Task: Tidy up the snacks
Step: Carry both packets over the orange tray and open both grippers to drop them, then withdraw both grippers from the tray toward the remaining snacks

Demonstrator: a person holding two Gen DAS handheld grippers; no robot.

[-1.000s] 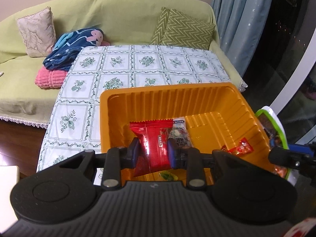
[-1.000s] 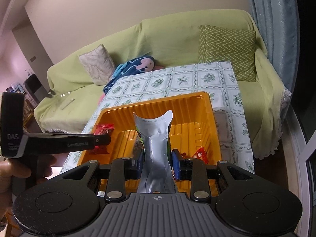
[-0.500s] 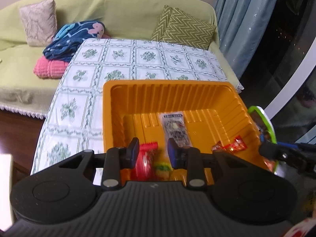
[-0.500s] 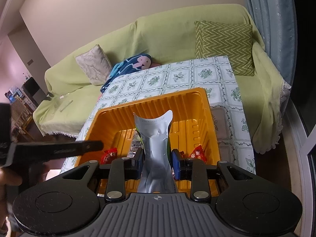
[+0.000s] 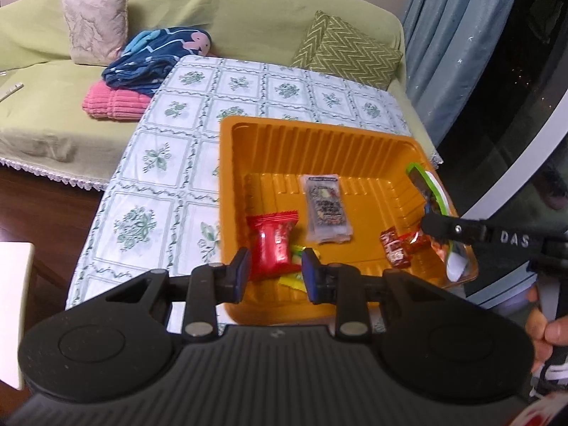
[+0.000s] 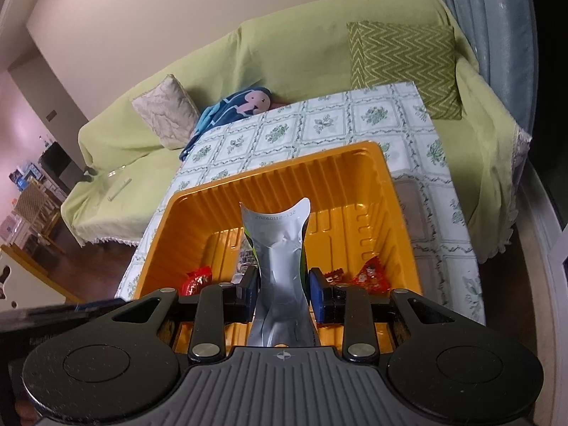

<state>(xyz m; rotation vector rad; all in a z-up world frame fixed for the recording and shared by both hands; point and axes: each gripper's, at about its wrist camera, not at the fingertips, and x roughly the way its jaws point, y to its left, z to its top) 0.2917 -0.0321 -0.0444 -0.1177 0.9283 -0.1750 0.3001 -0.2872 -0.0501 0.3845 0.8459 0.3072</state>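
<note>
An orange plastic tray [image 5: 319, 138] [image 6: 284, 177] sits on a table with a floral cloth. Inside lie a red snack packet [image 5: 275, 241], a clear dark packet [image 5: 325, 213], a yellow-green wrapper [image 5: 294, 277] and small red candies [image 5: 397, 248] [image 6: 369, 277]. My left gripper [image 5: 275, 277] is open and empty above the tray's near edge, with the red packet below it. My right gripper [image 6: 282, 291] is shut on a silver pouch [image 6: 280, 266] with a green rim [image 5: 436, 191], held over the tray's right side.
A green-covered sofa [image 5: 248, 10] stands behind the table with a beige cushion [image 5: 96, 25], a zigzag cushion [image 5: 348, 49], a blue blanket [image 5: 159, 56] and a pink towel [image 5: 113, 103]. Curtains [image 5: 461, 35] hang at the right. A white surface [image 5: 14, 301] lies at the left.
My left gripper has let go of the red packet, which now lies in the tray, and has pulled back and opened. My right gripper has moved the pouch closer over the tray.
</note>
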